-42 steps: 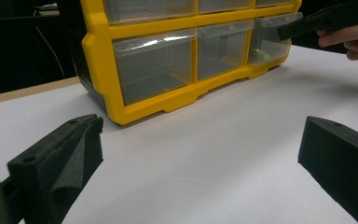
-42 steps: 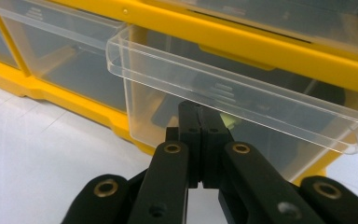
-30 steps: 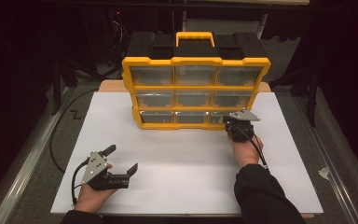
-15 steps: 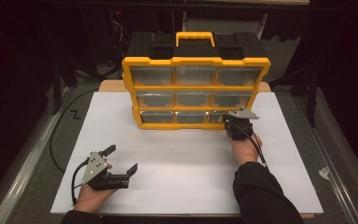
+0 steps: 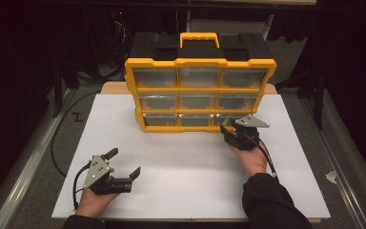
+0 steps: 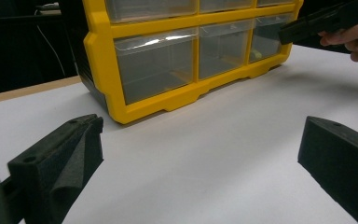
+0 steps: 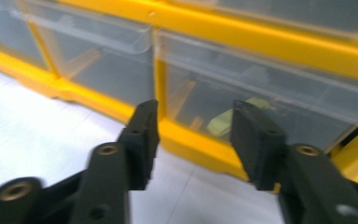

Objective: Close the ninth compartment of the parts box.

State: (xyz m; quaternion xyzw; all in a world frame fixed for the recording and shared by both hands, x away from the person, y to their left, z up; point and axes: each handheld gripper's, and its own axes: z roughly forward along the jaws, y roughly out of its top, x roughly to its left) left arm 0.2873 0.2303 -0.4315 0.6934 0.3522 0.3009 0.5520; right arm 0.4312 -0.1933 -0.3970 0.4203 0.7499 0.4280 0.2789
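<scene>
A yellow and black drawer cabinet (image 5: 198, 90) with clear plastic drawers stands upright at the back of the white table top (image 5: 190, 167). My right gripper (image 5: 228, 128) is open right in front of the bottom right drawer (image 7: 270, 105), its jaws short of the drawer's face. A small pale yellow-green item (image 7: 223, 122) lies inside that drawer. My left gripper (image 5: 124, 163) rests low at the front left of the table, wide open and holding nothing, pointing toward the cabinet (image 6: 186, 60). The right gripper's hand (image 6: 349, 39) appears at the top right of the left gripper view.
The cabinet has a yellow carry handle (image 5: 199, 38) on its black top. A wooden board edge (image 5: 112, 87) shows behind the white sheet. A metal rail (image 5: 26, 162) runs along the left side, and a black cable (image 5: 57, 143) curls beside it.
The right gripper has crept slightly closer to the bottom right drawer. The left gripper has stayed put.
</scene>
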